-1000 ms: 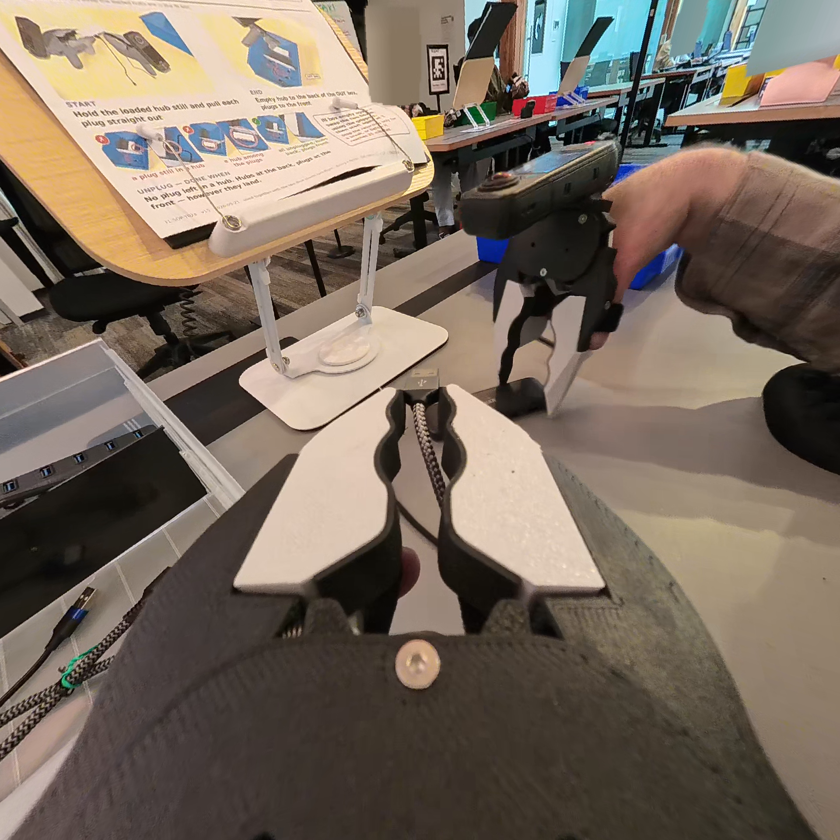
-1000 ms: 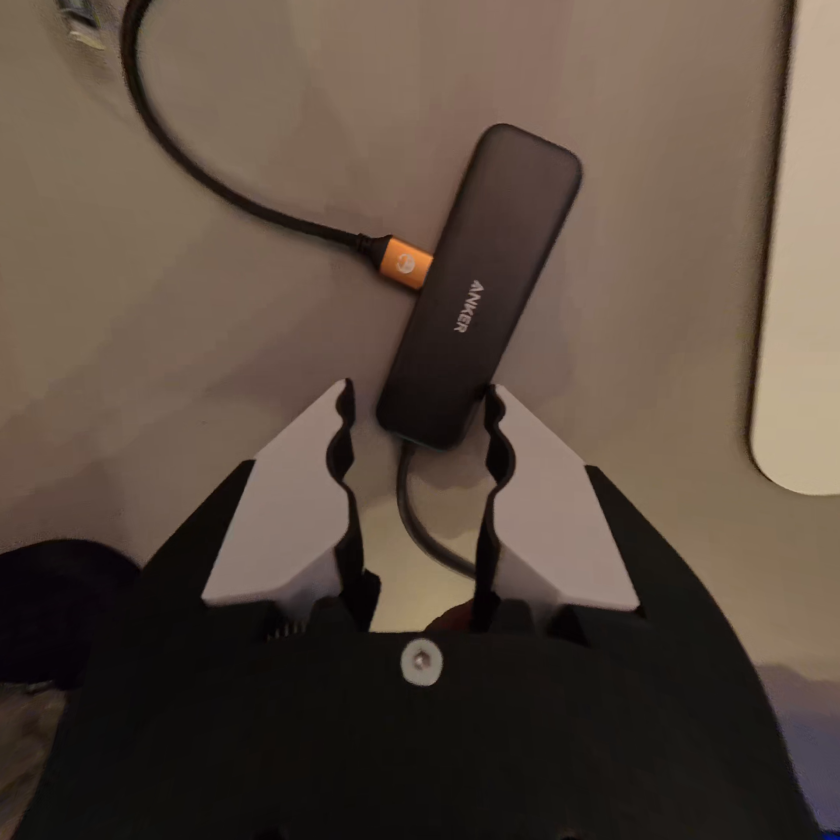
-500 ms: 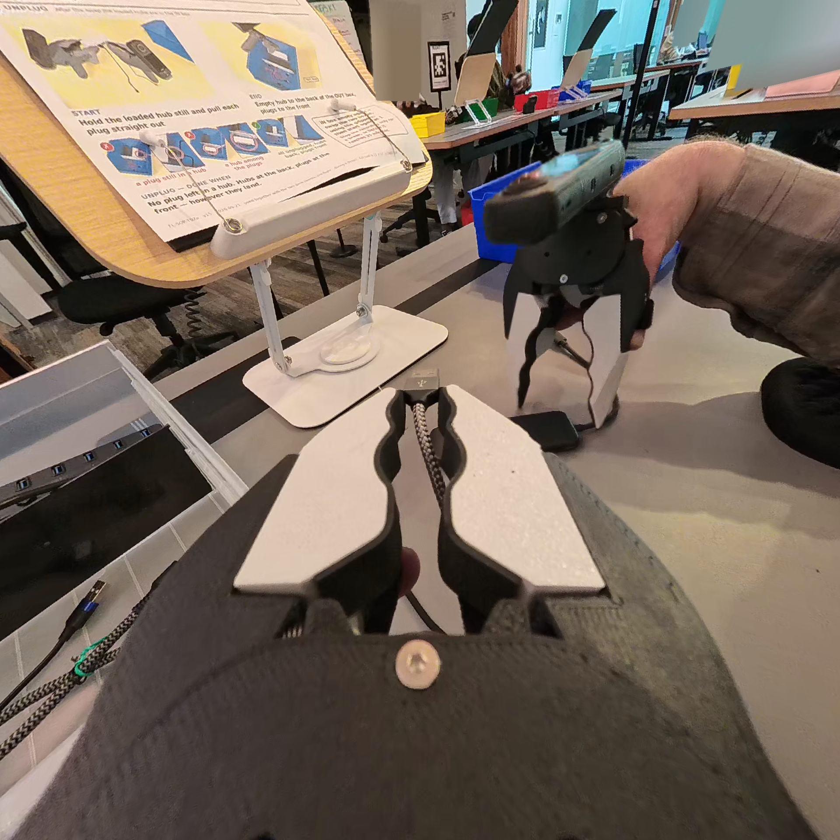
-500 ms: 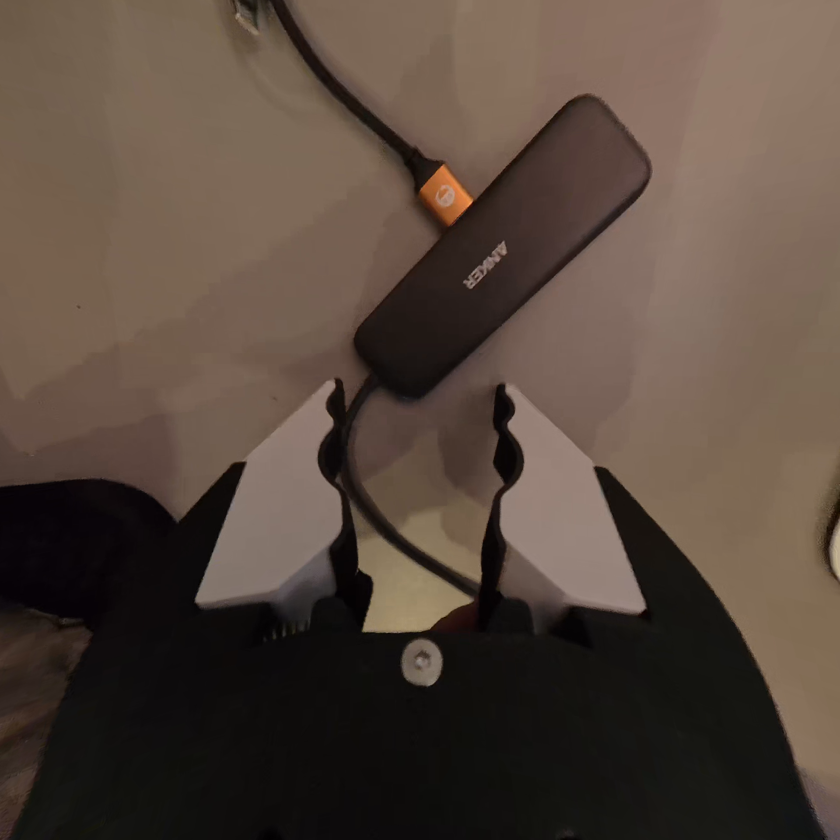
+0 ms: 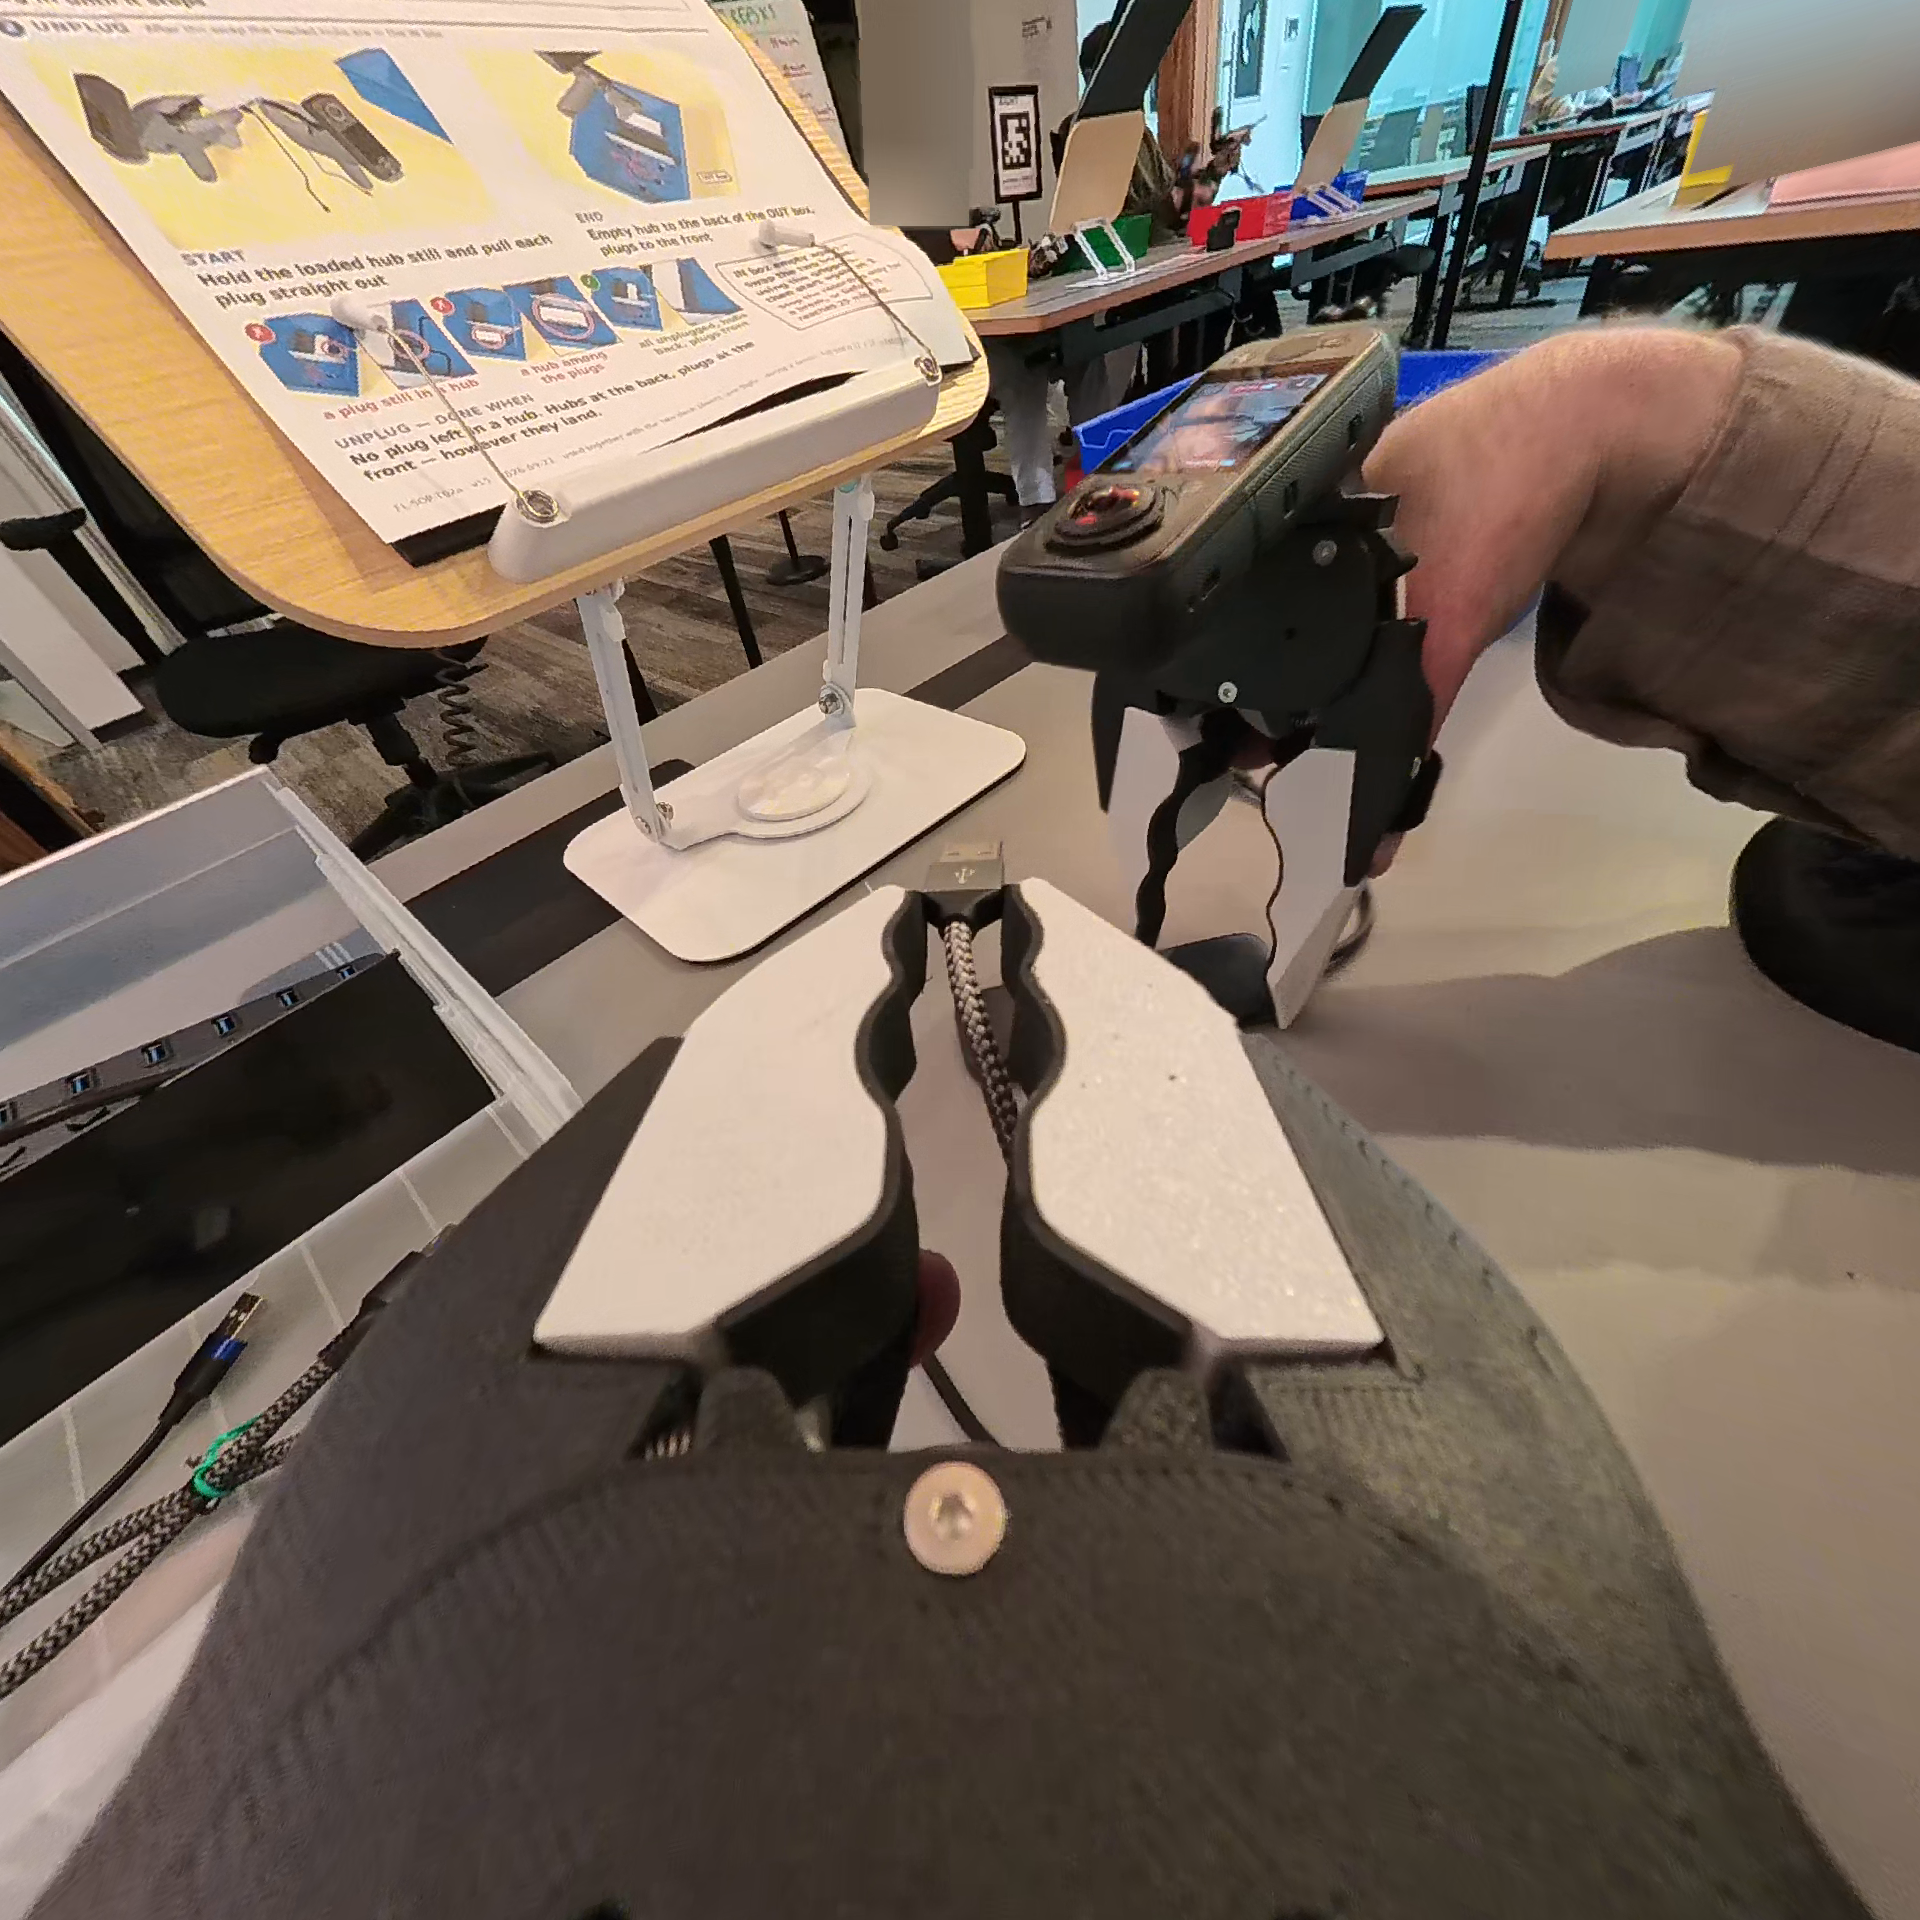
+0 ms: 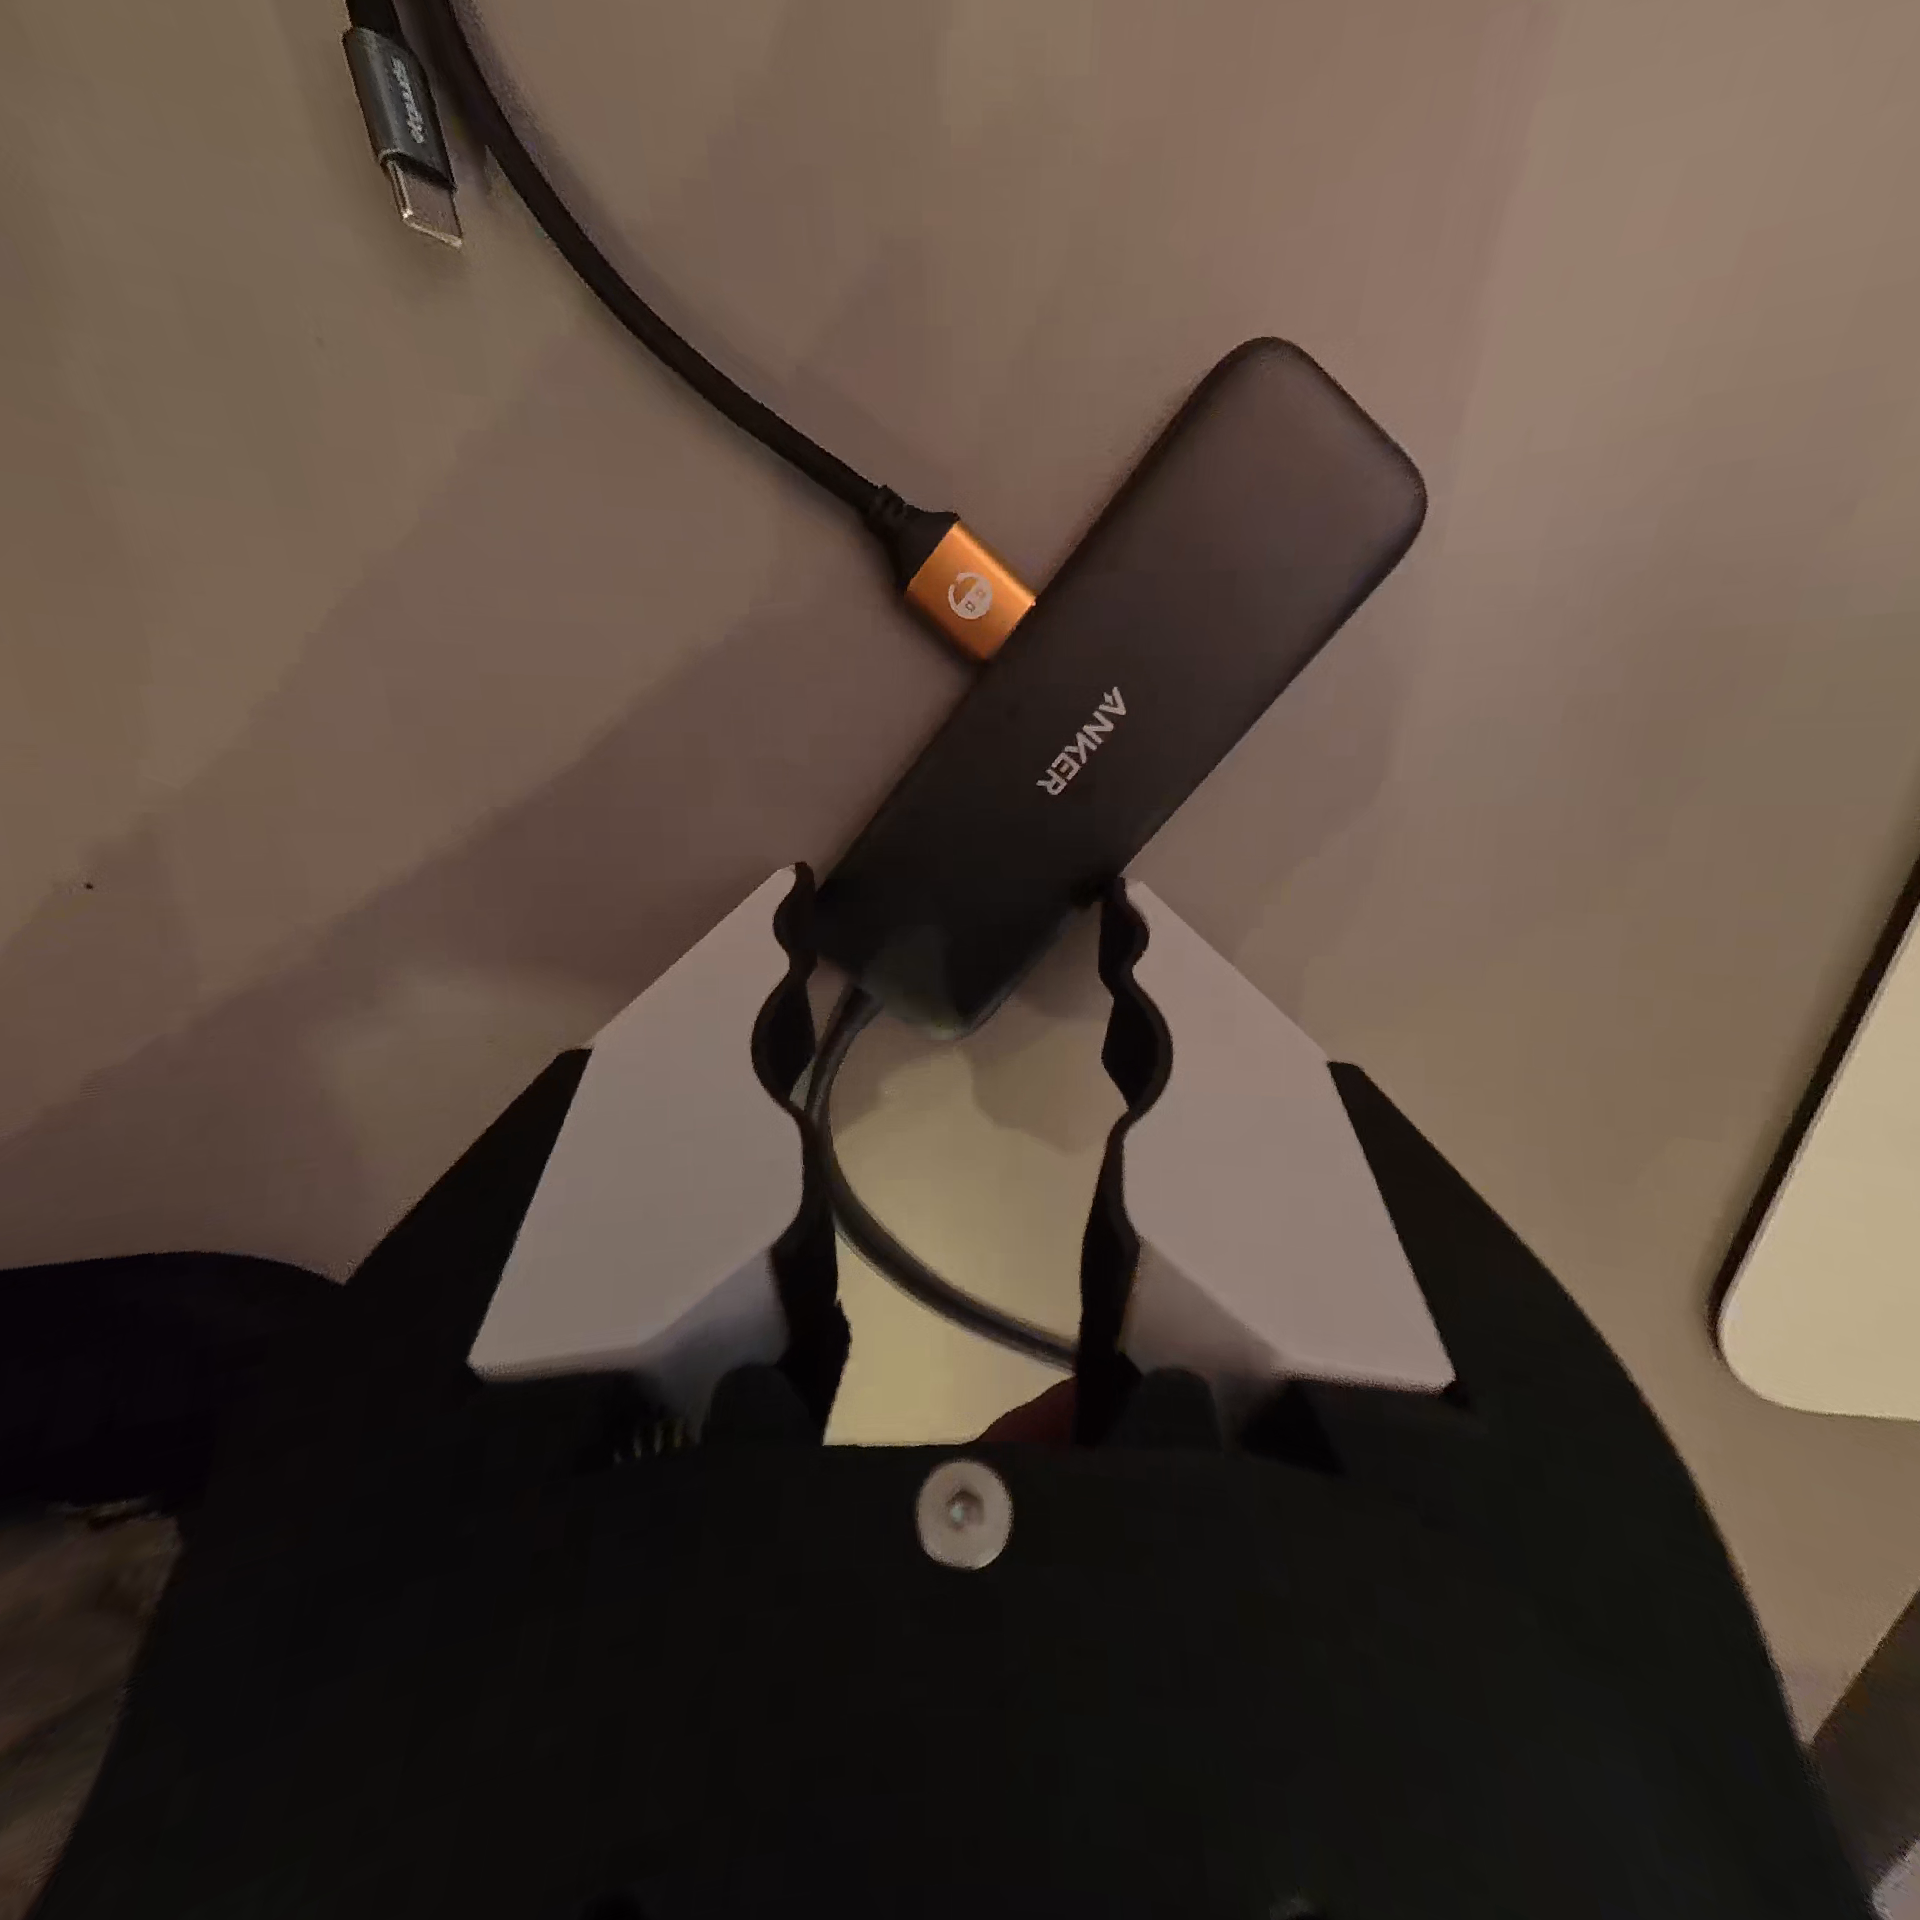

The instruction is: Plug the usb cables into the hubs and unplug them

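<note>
My left gripper (image 5: 964,896) is shut on a braided USB cable (image 5: 977,1029). Its metal plug (image 5: 966,864) sticks out past the fingertips, above the grey table. My right gripper (image 6: 956,899) points down at the table, and its tips press both sides of the near end of a dark flat hub (image 6: 1122,707). An orange plug (image 6: 971,603) on a black cable sits in the hub's side. The hub's own cable (image 6: 862,1195) runs back between the jaws. In the left wrist view the right gripper (image 5: 1236,935) stands over the hub (image 5: 1216,966), just right of my plug.
A white stand (image 5: 790,831) with an instruction sheet is at the back; its base also shows in the right wrist view (image 6: 1849,1195). A clear bin (image 5: 436,997) on the left holds another hub (image 5: 156,1049) and loose cables (image 5: 208,1371). A loose grey plug (image 6: 416,156) lies nearby. A black round object (image 5: 1829,935) is at right. Left tips to right tips: about 20 cm.
The right gripper has come down over the hub's near end and its jaws have narrowed onto it. The left gripper keeps hold of the braided cable, almost still.
</note>
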`<act>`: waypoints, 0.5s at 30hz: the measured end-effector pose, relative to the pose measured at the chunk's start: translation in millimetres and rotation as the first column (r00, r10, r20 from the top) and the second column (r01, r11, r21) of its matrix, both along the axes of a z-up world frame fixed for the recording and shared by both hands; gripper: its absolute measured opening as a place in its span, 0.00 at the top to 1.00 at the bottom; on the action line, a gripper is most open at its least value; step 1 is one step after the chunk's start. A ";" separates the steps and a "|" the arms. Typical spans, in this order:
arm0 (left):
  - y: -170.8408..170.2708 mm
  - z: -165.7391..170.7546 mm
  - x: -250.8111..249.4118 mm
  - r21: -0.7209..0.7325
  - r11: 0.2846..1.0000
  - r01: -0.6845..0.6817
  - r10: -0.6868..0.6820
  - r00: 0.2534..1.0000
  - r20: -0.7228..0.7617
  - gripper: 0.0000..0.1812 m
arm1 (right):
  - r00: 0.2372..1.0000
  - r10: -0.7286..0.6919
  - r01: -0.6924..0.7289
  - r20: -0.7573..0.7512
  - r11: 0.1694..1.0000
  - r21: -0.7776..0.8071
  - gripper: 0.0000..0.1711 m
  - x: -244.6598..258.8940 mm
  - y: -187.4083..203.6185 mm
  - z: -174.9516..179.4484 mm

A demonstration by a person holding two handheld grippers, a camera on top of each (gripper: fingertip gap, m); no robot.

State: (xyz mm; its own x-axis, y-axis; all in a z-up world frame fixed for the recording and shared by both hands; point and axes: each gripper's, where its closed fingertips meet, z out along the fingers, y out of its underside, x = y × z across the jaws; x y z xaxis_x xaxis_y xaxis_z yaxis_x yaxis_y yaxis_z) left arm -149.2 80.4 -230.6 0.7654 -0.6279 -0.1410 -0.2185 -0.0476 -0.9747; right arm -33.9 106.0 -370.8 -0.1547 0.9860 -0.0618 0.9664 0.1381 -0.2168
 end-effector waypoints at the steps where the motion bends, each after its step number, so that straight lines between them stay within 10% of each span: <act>1: -0.7 0.1 -0.4 0.000 1.000 0.000 0.000 1.000 -0.002 0.93 | 1.000 0.023 -0.022 -0.010 1.000 0.012 0.69 -1.5 0.8 0.3; 10: -2.8 -3.5 -3.6 -0.007 1.000 -0.013 0.013 1.000 -0.002 0.93 | 0.987 -0.128 0.133 -0.092 0.990 0.051 0.59 -15.0 26.5 -1.8; 15: -2.1 -5.1 -3.2 -0.009 1.000 -0.016 0.016 1.000 -0.003 0.93 | 0.978 -0.172 0.178 -0.118 0.983 0.046 0.74 -24.5 31.3 -0.4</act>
State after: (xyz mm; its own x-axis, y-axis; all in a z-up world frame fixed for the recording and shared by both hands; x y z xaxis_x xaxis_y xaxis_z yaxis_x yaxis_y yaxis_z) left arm -152.5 78.3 -235.6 0.7752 -0.6165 -0.1380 -0.2209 -0.0599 -0.9735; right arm -58.3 137.3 -371.3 0.0175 0.9998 0.0020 0.9465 -0.0159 -0.3224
